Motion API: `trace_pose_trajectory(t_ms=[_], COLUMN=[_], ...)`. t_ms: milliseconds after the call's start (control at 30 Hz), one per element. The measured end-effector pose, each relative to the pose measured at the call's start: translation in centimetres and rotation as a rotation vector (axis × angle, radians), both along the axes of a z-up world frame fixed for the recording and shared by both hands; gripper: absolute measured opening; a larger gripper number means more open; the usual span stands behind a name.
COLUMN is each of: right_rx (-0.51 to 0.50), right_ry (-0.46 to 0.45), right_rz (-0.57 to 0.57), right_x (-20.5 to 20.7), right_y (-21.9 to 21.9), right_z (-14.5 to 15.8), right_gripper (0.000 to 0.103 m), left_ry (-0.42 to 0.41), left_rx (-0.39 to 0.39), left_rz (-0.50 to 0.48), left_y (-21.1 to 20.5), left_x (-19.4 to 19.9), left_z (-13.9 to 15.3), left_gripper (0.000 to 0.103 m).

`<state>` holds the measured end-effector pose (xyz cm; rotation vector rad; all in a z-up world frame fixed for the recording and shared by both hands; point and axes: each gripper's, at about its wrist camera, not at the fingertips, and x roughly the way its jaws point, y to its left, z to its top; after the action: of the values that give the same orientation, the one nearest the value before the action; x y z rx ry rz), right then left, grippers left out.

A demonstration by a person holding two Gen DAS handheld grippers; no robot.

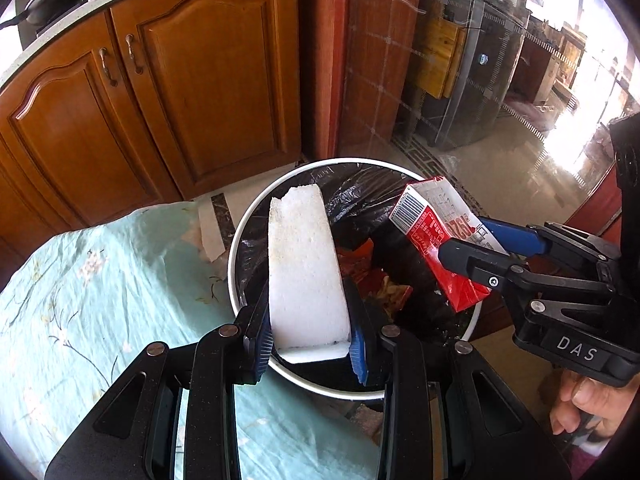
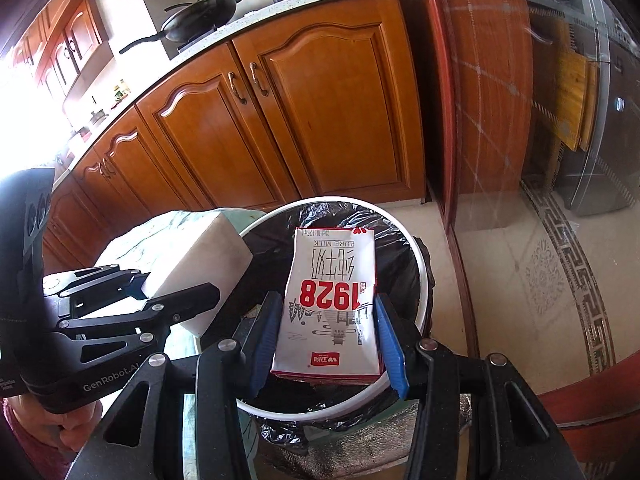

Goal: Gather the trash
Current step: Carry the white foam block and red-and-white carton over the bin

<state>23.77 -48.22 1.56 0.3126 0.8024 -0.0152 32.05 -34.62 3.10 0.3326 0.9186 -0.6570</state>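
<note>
My left gripper is shut on a white foam block and holds it above the trash bin, which has a white rim and a black liner. The block also shows at the left of the right wrist view. My right gripper is shut on a red and white milk carton marked 1928, held over the bin. The carton also shows in the left wrist view, over the bin's right side. Red wrappers lie inside the bin.
A table with a light blue flowered cloth is at the left of the bin. Wooden cabinets stand behind, with a black wok on the counter. A glass door and tiled floor are at the right.
</note>
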Motion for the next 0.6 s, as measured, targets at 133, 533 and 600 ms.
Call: trace_pose_trajectory(t_ms=[133,533,600], right_rx=[0.002,-0.003,-0.002], right_ry=[0.005,0.028,0.031], right_rz=[-0.001,0.008,0.007], right_x=[0.5,1.3,1.4], right_y=[-0.3,-0.3,-0.4], right_z=[-0.2,-0.6,-0.7], right_gripper=[0.047,0.047,0.047], left_ry=[0.005,0.024,0.026], left_rx=[0.009,0.018,0.02], left_rz=[0.003,0.003,0.002], left_y=[-0.2,-1.0,-1.2], left_x=[0.4,1.2,1.3], left_z=[-0.4,-1.1,-1.2], left_gripper=[0.029,0.029,0.029])
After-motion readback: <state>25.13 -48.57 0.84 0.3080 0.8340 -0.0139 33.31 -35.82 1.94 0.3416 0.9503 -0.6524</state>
